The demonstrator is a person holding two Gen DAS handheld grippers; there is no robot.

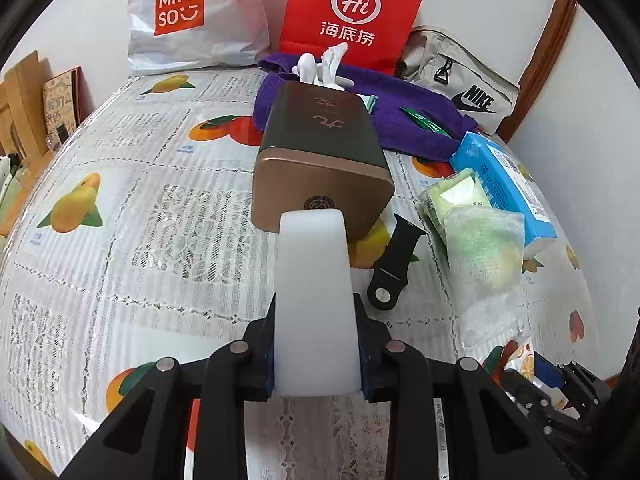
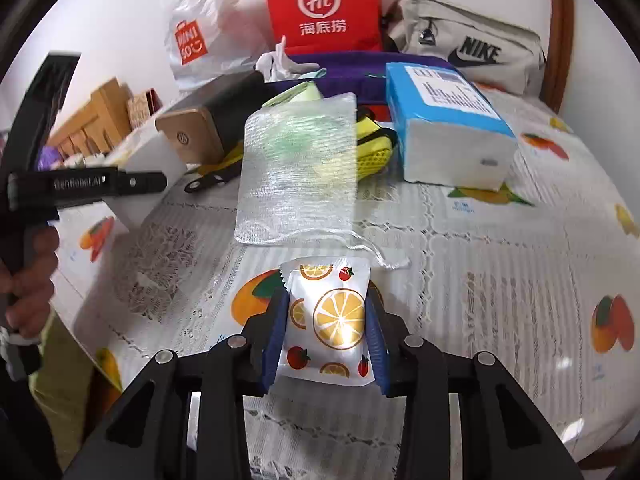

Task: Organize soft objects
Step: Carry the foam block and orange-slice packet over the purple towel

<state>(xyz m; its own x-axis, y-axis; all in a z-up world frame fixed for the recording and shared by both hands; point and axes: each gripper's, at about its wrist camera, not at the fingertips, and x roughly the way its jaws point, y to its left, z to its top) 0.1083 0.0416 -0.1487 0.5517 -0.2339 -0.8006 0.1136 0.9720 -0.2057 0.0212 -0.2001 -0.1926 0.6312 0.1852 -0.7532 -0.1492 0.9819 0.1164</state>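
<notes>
The left gripper (image 1: 316, 344) clamps a white foam block (image 1: 314, 300) whose far end touches the bronze tin (image 1: 324, 168). The right gripper (image 2: 326, 328) squeezes a fruit-print packet (image 2: 328, 320) above the tablecloth (image 2: 500, 260). A mesh pouch (image 2: 298, 168) holding green items lies just ahead; open cloth stretches rightward to the table's edge.

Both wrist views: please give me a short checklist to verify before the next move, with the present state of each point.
1. Left tool shut on the white foam block: ok.
2. Right tool shut on the fruit-print packet: ok.
3. Packet lifted off the tablecloth: cannot tell.
4. Block's far end clear of the bronze tin: cannot tell.
5. Mesh pouch lies apart from the packet: ok.
</notes>
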